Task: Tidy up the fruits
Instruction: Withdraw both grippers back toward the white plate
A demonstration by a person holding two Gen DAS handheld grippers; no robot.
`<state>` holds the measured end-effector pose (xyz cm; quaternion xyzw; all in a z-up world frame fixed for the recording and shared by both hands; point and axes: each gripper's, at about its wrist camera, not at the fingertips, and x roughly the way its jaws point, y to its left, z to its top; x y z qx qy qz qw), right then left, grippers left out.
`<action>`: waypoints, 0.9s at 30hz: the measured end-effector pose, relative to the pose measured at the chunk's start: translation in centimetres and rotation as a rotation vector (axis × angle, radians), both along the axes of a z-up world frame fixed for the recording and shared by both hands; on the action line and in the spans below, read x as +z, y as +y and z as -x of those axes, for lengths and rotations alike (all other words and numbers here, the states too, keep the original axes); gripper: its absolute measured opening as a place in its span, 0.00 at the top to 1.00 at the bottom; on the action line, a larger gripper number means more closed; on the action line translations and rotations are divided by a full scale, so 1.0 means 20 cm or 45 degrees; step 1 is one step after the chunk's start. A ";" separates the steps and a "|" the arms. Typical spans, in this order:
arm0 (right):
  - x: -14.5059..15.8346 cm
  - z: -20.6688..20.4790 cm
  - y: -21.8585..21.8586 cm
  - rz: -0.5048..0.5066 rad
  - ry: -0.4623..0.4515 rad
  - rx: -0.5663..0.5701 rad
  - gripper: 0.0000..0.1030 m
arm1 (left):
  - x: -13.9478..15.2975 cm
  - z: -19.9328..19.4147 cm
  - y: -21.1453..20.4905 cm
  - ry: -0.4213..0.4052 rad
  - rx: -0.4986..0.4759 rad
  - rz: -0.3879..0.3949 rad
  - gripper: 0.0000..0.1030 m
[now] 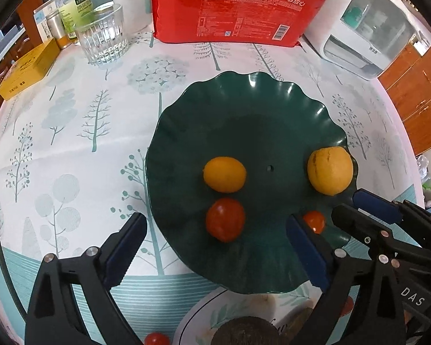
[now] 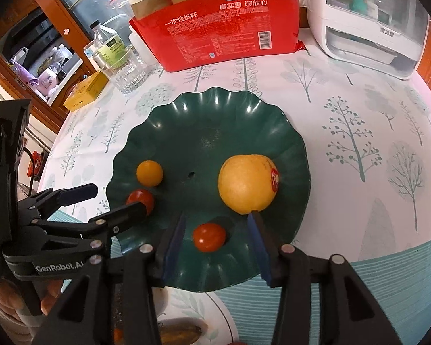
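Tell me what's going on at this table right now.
A person holding two handheld grippers is sorting fruit onto a green scalloped plate. The right gripper is open around a small red tomato on the plate's near edge, not squeezing it. The left gripper is open and empty above the plate's near-left edge. A large yellow fruit, a small yellow fruit and another red tomato already sit on the plate.

"一次性纸杯" on red pack [image 2: 215,26]; "GenRobot.AI" on left tongs [image 2: 109,204].
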<state>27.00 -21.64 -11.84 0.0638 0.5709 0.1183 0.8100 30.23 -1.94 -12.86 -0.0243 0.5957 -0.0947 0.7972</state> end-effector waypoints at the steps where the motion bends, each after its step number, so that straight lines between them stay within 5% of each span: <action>1: 0.01 0.00 0.00 -0.001 -0.003 0.001 0.56 | 0.01 0.01 0.00 -0.003 0.001 0.000 0.06; 13: 0.17 0.07 0.02 -0.012 -0.068 0.019 0.56 | 0.19 0.10 0.03 -0.072 0.031 -0.010 0.06; 27: 0.39 0.22 -0.02 -0.042 -0.159 0.036 0.56 | 0.53 0.32 -0.01 -0.284 0.050 -0.061 0.06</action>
